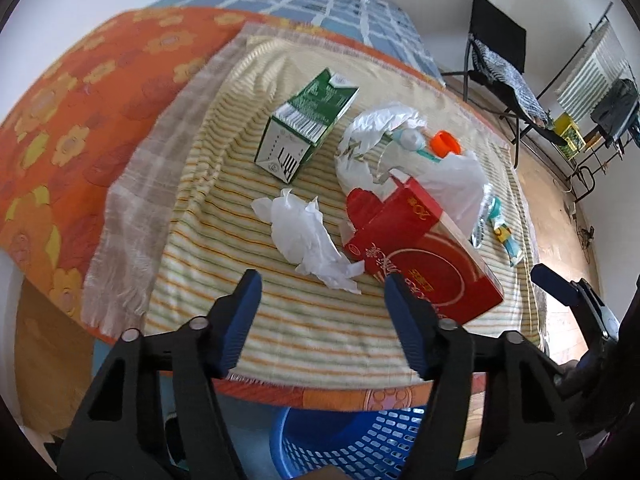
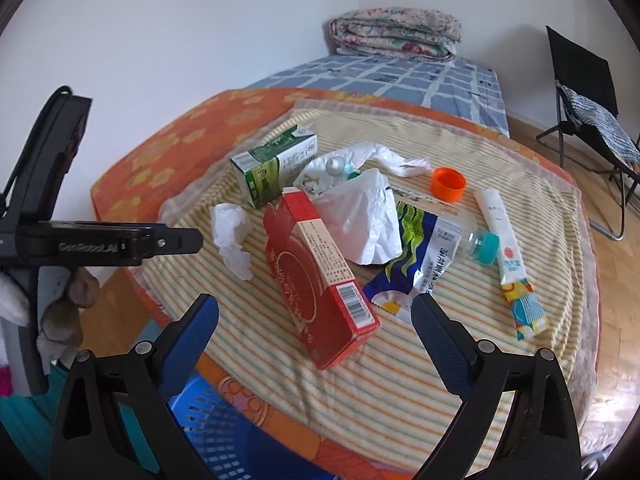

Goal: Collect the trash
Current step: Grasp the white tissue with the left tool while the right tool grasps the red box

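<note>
Both tools hang over the near edge of the bed, each spread wide with nothing between its blue pads. Just ahead of the left hand-held gripper (image 1: 322, 304) lies a crumpled white tissue (image 1: 308, 236) on the striped yellow towel (image 1: 224, 184); it looks featherlight and soft, so pinching the bunched middle should lift it whole. Directly ahead of the right hand-held gripper (image 2: 316, 320) sits a flat red cardboard box (image 2: 316, 276), one flap open at its far end. I judge it light but stiff, best clamped across its narrow thickness near the closer, barcoded end. Beyond it are a limp white plastic bag (image 2: 360, 216), a green-and-white drink carton (image 2: 272, 168) lying on its side, and a slick blue-and-white foil sachet (image 2: 416, 256) that may slip. Below both tools, a blue perforated plastic basket (image 1: 352, 444) waits by the bed.
</note>
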Motion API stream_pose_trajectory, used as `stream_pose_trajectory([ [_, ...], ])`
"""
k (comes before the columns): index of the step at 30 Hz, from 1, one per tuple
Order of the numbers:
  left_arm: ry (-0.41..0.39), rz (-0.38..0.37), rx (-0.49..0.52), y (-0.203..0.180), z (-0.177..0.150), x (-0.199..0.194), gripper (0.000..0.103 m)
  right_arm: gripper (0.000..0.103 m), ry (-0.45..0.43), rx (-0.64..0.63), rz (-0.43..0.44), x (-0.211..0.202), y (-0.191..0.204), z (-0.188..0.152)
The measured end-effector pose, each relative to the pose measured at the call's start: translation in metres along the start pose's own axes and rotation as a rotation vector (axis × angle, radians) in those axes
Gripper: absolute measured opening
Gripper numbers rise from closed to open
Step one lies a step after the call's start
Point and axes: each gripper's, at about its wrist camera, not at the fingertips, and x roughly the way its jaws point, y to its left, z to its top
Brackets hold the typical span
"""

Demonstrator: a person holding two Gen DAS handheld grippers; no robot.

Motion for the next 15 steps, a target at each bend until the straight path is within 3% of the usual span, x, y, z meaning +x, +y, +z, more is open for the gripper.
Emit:
stream_pose_trajectory([
  [3, 0.032, -0.001, -0.024, 0.005, 0.007, 0.015, 0.059, 0.086, 0.025, -0.007, -0.003, 0.014, -0.004, 0.004],
  [8, 0.048, 0.008, -0.025, 0.008, 0.014, 0.031, 0.058, 0.085, 0.062, 0.004, 0.015, 0.034, -0.01, 0.01],
  [12, 0.084, -0.001, -0.056, 0.017, 0.02, 0.048, 0.051, 0.073, 0.095, 0.003, 0.029, 0.046, -0.009, 0.012],
  [15, 0.103, -0.002, -0.077, 0.023, 0.021, 0.055, 0.045, 0.072, 0.104, 0.005, 0.027, 0.051, -0.008, 0.012],
])
